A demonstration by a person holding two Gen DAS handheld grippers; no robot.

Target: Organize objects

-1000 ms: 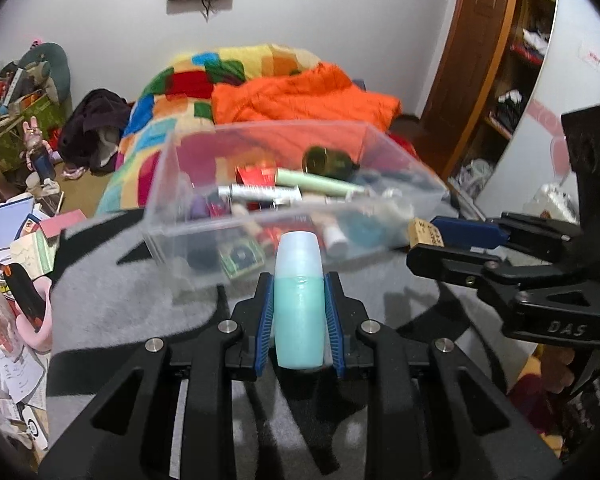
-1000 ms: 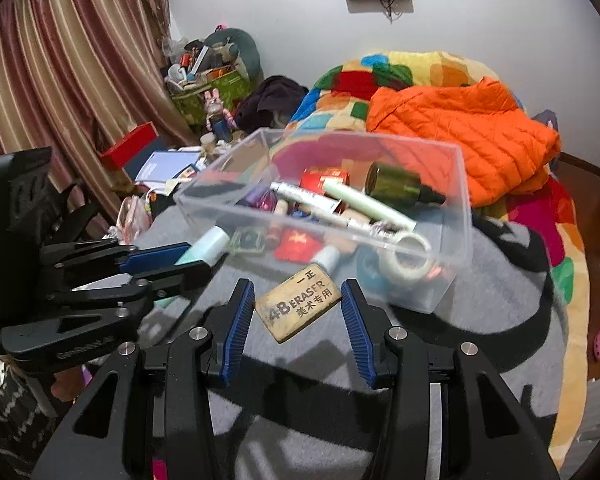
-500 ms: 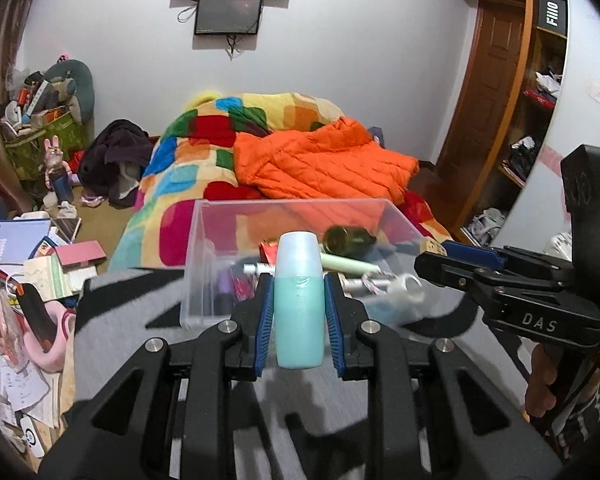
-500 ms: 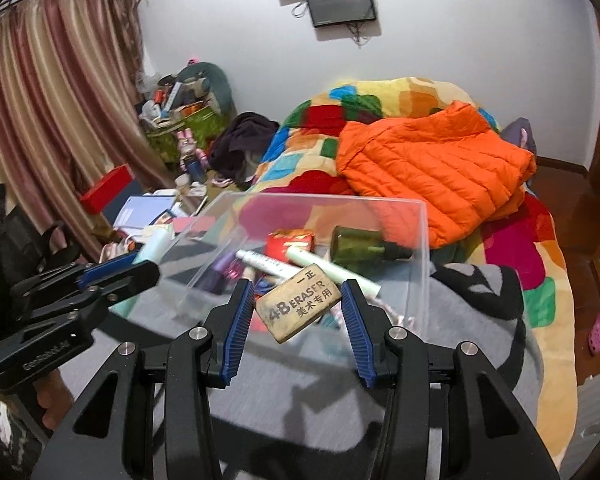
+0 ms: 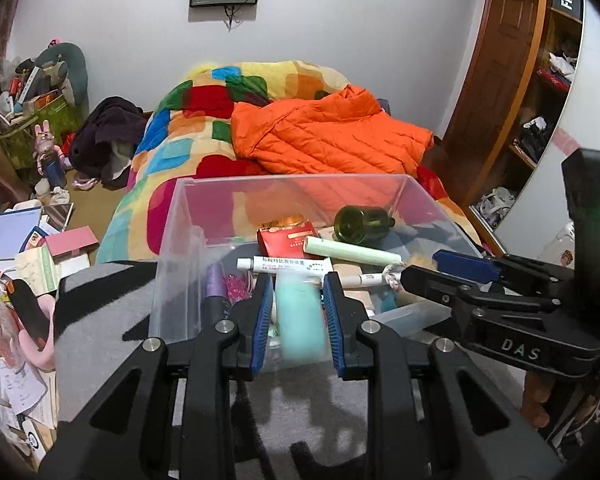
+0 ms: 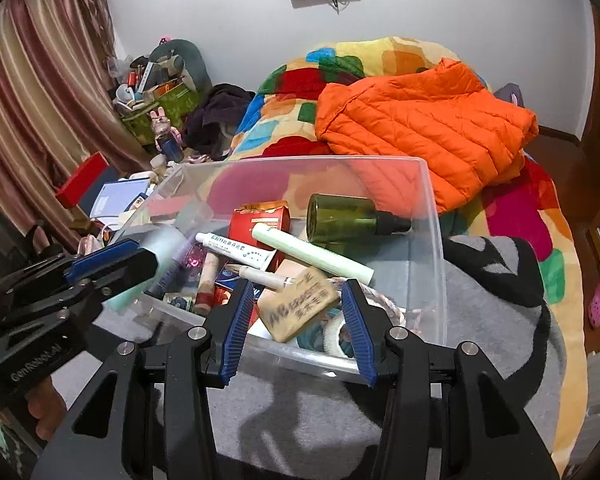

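Observation:
A clear plastic bin (image 5: 180,216) (image 6: 434,240) sits on a grey and black blanket and holds several items: a green bottle (image 6: 340,214), a red box (image 6: 260,220), tubes and tape. My left gripper (image 5: 298,312) is open over the bin's near edge; the teal bottle (image 5: 300,320) is blurred between its fingers, dropping free. My right gripper (image 6: 298,320) is open over the bin's near right part; the tan eraser (image 6: 298,310) is blurred between its fingers, loose. Each gripper shows in the other's view: the right gripper (image 5: 420,272), the left gripper (image 6: 140,256).
A bed with a patchwork quilt (image 5: 204,120) and an orange jacket (image 5: 324,136) lies behind the bin. Books and clutter (image 5: 24,248) cover the floor at left. A wooden shelf unit (image 5: 540,100) stands at right.
Both grippers moved forward over the bin and opened. The teal bottle and the eraser, held firmly before, now slip out, blurred by motion.

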